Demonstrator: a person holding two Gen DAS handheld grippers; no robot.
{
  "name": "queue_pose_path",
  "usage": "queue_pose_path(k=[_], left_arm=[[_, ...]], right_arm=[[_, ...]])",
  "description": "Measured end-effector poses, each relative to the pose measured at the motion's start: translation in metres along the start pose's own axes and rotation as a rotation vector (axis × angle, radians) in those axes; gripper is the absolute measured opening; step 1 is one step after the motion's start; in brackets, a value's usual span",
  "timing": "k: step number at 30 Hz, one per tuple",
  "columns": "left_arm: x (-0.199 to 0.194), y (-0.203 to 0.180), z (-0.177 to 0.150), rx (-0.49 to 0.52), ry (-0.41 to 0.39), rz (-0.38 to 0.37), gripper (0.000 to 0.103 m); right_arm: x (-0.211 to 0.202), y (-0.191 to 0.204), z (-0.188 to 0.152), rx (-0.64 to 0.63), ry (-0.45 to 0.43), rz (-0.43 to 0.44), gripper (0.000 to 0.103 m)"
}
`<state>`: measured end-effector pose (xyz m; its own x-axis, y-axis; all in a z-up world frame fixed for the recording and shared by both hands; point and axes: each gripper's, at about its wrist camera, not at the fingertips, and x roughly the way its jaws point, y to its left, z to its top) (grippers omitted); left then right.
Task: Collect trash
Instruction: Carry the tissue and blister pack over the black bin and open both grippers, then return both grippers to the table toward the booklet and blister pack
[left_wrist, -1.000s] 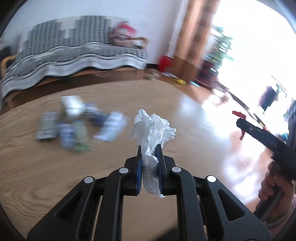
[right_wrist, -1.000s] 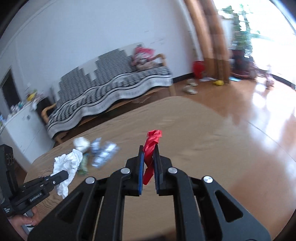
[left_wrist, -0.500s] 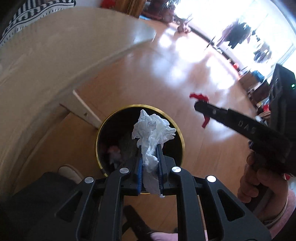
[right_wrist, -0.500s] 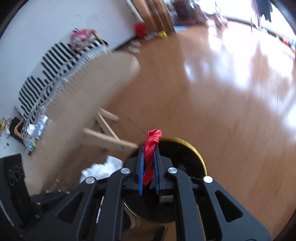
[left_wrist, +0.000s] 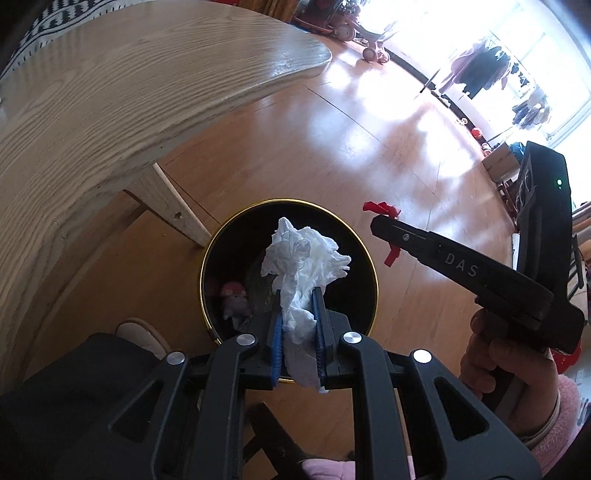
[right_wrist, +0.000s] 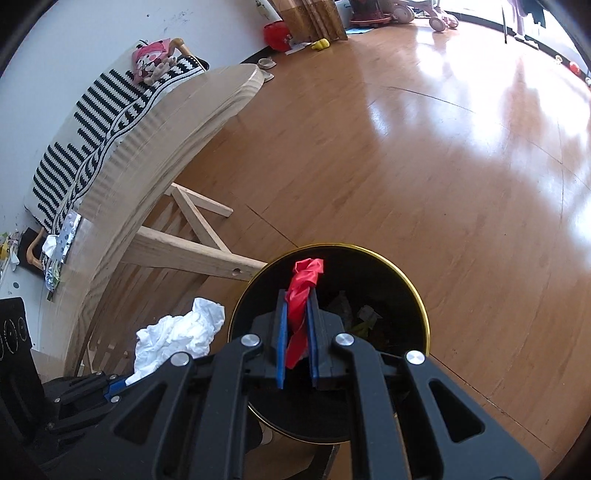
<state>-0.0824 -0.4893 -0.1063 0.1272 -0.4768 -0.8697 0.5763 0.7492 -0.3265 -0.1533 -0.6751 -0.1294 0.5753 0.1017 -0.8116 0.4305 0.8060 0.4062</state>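
My left gripper (left_wrist: 297, 295) is shut on a crumpled white tissue (left_wrist: 303, 258) and holds it over the mouth of a black bin with a gold rim (left_wrist: 207, 251) on the floor. My right gripper (right_wrist: 296, 295) is shut on a twisted red wrapper (right_wrist: 304, 284) above the same bin (right_wrist: 413, 288). The right gripper also shows in the left wrist view (left_wrist: 380, 221), just right of the bin. The tissue also shows in the right wrist view (right_wrist: 181, 332), left of the bin. Trash and a small pink toy (left_wrist: 234, 295) lie inside the bin.
A round wooden table (left_wrist: 110, 92) with slanted legs (right_wrist: 192, 254) stands left of the bin. Foil packets (right_wrist: 68, 236) lie on its far edge. A striped sofa (right_wrist: 96, 110) is behind. Bare wooden floor (right_wrist: 443, 147) spreads to the right.
Both grippers have swung from the tabletop down to the bin beside the table. In the last half second they moved a little closer over its mouth, each still holding its piece.
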Motion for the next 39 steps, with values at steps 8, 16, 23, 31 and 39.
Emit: queue_pose_path(k=[8,16,23,31,39], left_arm=[[-0.006,-0.014,-0.004,0.018,-0.059,0.064,0.093],[-0.081,-0.018,0.006,0.064,-0.286,0.070,0.097],[-0.187,0.072,0.016,-0.091,-0.451,0.331,0.097],[-0.265,0.265,-0.027,-0.436,-0.484,0.669,0.097],[-0.260,0.358,-0.017,-0.447,-0.385,0.722,0.097]], right_arm=[[-0.014,-0.016,0.010,0.089,-0.039,-0.033,0.096],[-0.048,-0.009,0.024,0.045,-0.259,-0.155,0.096],[-0.052,0.074,0.056,-0.124,-0.301,-0.078,0.096],[-0.029,0.238,0.072,-0.400,-0.318,0.080,0.096],[0.051,0.380,0.052,-0.502,-0.186,0.198,0.096]])
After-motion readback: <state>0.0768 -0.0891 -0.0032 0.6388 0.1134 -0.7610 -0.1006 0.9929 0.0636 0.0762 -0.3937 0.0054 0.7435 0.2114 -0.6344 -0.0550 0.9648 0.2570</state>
